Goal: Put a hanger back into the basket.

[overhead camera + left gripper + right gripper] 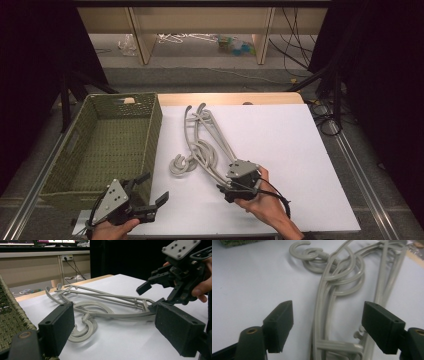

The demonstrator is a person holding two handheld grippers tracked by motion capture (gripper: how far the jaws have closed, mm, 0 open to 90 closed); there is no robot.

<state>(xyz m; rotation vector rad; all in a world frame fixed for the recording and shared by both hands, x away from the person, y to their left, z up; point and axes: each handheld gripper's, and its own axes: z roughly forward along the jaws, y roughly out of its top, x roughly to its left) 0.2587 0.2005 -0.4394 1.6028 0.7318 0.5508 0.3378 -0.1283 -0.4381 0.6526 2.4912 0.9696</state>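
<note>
Right gripper (327,322) hangs released over the grey hangers (210,145); left gripper (150,192), released too, sits beside the basket (150,135).

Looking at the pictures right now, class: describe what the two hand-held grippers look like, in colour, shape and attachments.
Both are black. The left gripper and the right gripper each carry a grey three-cornered plate dotted with holes on top. The jaws end in flat, rectangular black blocks with a matte, slightly grainy face. A black cable loops from the right one.
</note>
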